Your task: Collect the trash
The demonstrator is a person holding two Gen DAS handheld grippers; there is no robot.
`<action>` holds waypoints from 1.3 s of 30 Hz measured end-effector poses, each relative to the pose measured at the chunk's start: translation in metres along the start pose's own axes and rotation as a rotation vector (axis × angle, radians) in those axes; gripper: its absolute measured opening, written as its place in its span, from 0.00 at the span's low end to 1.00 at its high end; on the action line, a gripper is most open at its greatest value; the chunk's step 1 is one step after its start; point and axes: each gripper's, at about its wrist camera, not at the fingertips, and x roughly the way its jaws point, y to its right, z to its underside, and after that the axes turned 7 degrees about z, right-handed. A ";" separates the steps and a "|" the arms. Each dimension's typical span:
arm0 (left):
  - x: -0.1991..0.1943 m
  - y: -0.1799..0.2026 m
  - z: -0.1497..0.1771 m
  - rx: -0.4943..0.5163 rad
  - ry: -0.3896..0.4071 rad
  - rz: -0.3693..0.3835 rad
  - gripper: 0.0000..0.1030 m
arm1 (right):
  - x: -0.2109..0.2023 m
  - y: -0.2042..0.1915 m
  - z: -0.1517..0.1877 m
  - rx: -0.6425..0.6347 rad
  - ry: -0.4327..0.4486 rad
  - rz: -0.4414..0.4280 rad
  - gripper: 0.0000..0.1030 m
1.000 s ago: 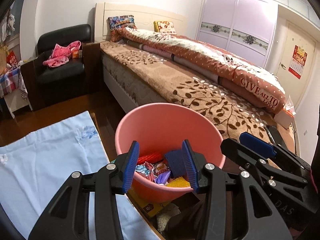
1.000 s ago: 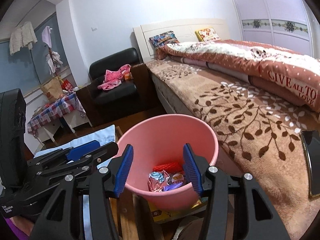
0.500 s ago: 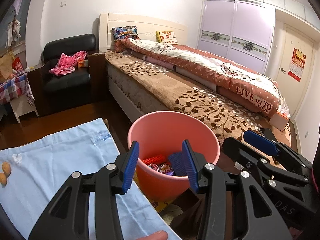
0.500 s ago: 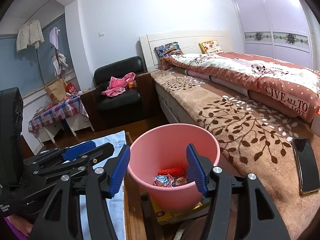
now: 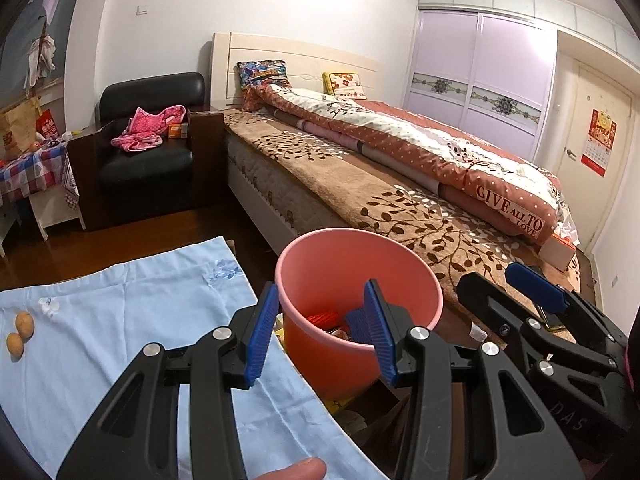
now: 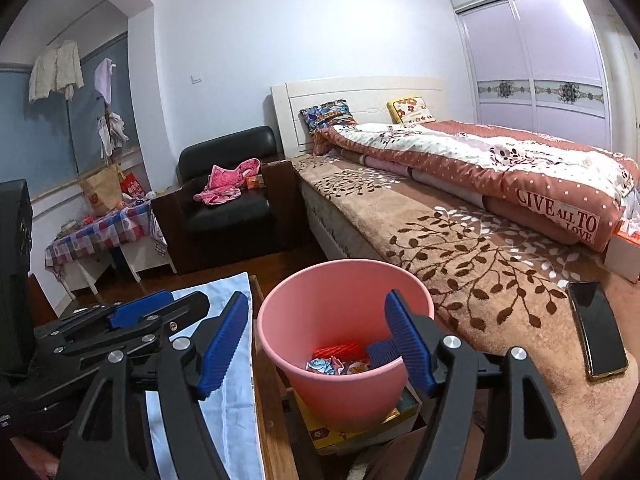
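A pink bin stands between the table and the bed, also in the right wrist view. Inside lie candy wrappers and a red ridged piece. My left gripper is open and empty, above and in front of the bin. My right gripper is open and empty, also above the bin. Each gripper shows in the other's view, the right one and the left one.
A light blue cloth covers the table, with two small orange fruits at its left. The bed lies to the right, a phone on it. A black armchair stands behind. A flat box lies under the bin.
Both grippers have pulled back and risen away from the bin, so it looks smaller and lower. More of the cloth and the two fruits have come into view.
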 end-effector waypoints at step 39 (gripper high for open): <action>-0.002 -0.011 0.008 -0.018 -0.003 -0.012 0.43 | 0.017 -0.002 0.004 -0.006 -0.050 0.008 0.68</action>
